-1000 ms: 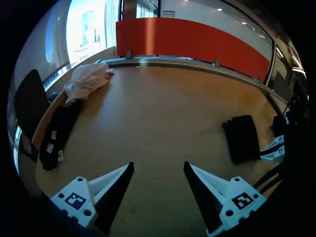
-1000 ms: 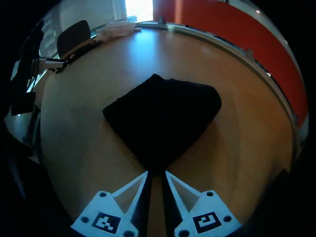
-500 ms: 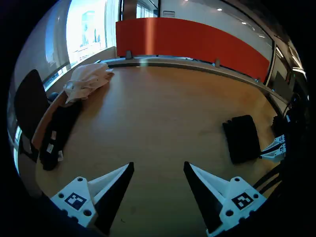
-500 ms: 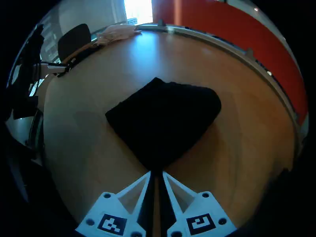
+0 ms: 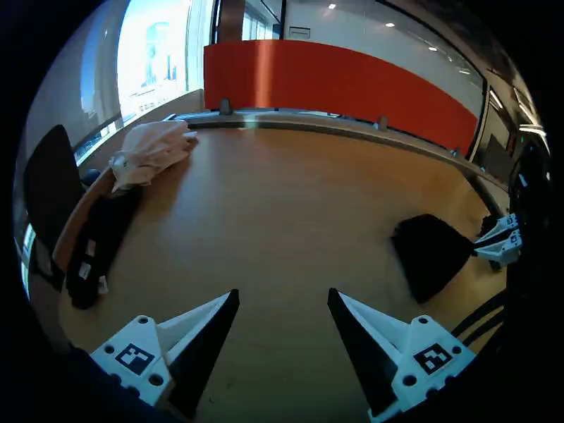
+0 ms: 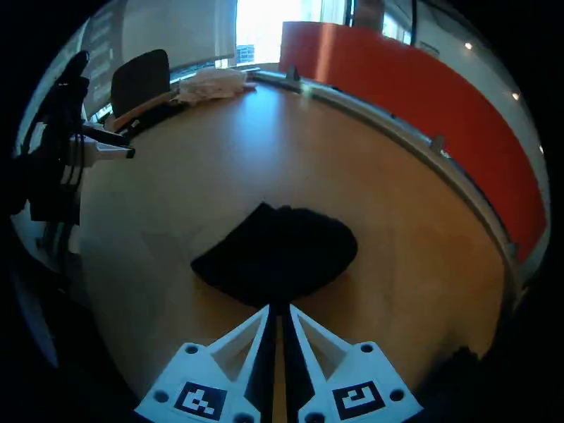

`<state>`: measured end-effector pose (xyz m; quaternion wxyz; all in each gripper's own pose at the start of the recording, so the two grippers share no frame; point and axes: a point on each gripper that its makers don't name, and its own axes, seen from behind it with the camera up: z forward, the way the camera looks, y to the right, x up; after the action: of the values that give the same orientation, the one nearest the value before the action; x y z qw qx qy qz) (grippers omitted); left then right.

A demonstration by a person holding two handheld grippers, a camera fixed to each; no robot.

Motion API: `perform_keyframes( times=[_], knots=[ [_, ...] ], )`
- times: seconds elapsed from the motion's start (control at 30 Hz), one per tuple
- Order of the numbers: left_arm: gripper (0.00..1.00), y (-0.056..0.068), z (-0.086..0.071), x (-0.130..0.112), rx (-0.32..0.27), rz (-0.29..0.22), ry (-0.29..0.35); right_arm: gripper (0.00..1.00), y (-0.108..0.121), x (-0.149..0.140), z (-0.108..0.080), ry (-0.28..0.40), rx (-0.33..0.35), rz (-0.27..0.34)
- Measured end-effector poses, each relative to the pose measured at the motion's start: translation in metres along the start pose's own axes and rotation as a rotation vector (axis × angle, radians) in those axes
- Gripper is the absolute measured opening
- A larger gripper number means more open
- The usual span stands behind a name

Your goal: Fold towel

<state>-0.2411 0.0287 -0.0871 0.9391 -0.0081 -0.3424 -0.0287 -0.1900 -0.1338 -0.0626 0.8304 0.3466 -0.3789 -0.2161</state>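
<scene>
The right hand-held gripper [image 6: 280, 309] is clenched on the near corner of the black towel [image 6: 278, 257], its two fingers almost meeting with only a thin fold of cloth between them; the rest of the towel lies bunched in a compact heap on the wooden worktop [image 6: 409, 240] just ahead; in the left gripper view it draws to a point towards those fingers, so that corner looks slightly lifted. The left hand-held gripper [image 5: 282, 292] is released, jaws wide apart over bare wood, well apart from the towel and holding nothing.

I judge the cloth soft, limp and light; it will sag from any single hold and its layers may slide apart, so a pinch should take all layers at a corner or along an edge, with the free gripper on the neighbouring corner to keep that edge straight; nothing here is fragile, though dark cloth hides its own edges.

Farther off, a pale cloth pile [image 5: 151, 144] sits at the worktop's far rim near a dark chair [image 5: 46, 183]; beyond runs a red partition [image 5: 338, 74].
</scene>
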Motion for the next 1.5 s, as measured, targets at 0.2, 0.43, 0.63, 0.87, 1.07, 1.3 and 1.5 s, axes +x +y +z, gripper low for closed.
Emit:
perform_keyframes(
  times=[0.2, 0.43, 0.63, 0.87, 1.07, 1.3, 1.5],
  knots=[
    [0.94, 0.007, -0.001, 0.014, -0.017, 0.004, 0.031, 0.05, 0.021, 0.052, -0.031, 0.069, -0.043, -0.082],
    [0.94, 0.014, -0.001, 0.029, -0.039, 0.012, 0.061, 0.05, 0.042, 0.089, -0.065, 0.119, -0.099, -0.163],
    [0.93, 0.019, -0.001, 0.039, -0.053, 0.023, 0.077, 0.05, 0.054, 0.094, -0.081, 0.128, -0.135, -0.184],
    [0.93, 0.023, -0.002, 0.044, -0.062, 0.029, 0.084, 0.05, 0.066, 0.093, -0.089, 0.128, -0.159, -0.182],
    [0.93, 0.024, -0.003, 0.045, -0.063, 0.031, 0.084, 0.05, 0.071, 0.096, -0.093, 0.138, -0.163, -0.179],
    [0.94, 0.025, -0.003, 0.044, -0.061, 0.034, 0.083, 0.05, 0.078, 0.099, -0.1, 0.147, -0.166, -0.177],
    [0.93, 0.026, -0.002, 0.043, -0.06, 0.033, 0.08, 0.05, 0.092, 0.098, -0.109, 0.149, -0.179, -0.168]
  ],
)
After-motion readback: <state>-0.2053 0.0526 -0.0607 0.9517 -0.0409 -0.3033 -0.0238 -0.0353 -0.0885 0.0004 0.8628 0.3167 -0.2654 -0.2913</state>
